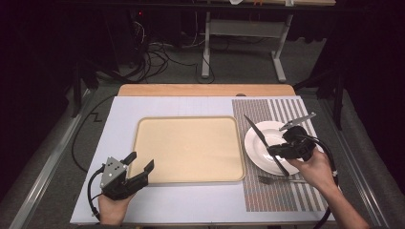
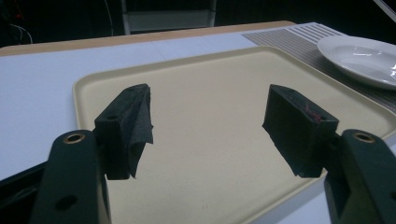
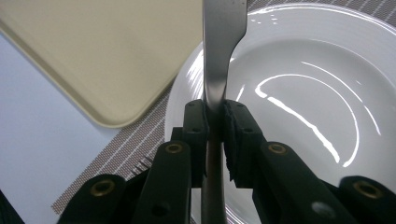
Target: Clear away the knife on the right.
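Knife [image 3: 219,56] is clamped in the right gripper [image 3: 215,122] fingers, carried above the plate [image 1: 267,136]. Fork [image 1: 279,180] lies on the placemat [image 1: 267,200]. Left gripper [image 1: 141,162] fingers are held wide, nothing between them. Knife placement is judged pending.

beige tray [image 1: 188,149] next to a white plate [image 1: 267,148], which sits on a grey-striped placemat [image 1: 282,191]; silver knife [image 3: 219,42] over it.
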`<state>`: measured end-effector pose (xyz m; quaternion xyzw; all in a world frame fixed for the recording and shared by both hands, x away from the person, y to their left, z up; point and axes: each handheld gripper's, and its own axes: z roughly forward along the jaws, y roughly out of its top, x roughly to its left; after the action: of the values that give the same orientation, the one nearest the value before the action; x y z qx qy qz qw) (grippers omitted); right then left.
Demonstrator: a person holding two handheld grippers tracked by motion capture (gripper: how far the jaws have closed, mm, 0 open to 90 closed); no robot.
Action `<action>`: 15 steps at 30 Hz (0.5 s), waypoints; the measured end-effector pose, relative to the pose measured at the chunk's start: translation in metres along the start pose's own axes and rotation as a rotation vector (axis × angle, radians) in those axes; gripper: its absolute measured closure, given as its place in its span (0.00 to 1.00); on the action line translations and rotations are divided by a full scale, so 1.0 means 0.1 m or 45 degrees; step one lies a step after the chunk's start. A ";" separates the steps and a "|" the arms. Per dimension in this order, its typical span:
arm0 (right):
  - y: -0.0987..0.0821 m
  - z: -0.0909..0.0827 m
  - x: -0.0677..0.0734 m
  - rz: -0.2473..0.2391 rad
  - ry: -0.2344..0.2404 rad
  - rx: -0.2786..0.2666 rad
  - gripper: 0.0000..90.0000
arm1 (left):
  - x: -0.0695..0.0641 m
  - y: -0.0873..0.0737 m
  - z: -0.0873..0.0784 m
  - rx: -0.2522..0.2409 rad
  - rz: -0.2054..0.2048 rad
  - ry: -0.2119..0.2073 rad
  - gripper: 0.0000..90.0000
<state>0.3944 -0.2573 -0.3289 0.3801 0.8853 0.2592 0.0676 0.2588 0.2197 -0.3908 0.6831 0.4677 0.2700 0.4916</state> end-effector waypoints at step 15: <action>0.24 0.15 0.28 -0.054 0.083 0.009 0.90 | 0.02 0.01 0.01 0.002 0.001 -0.011 0.37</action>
<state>0.3951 -0.2178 -0.3275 0.3530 0.8957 0.2670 0.0428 0.2606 0.2205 -0.3908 0.6847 0.4657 0.2669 0.4931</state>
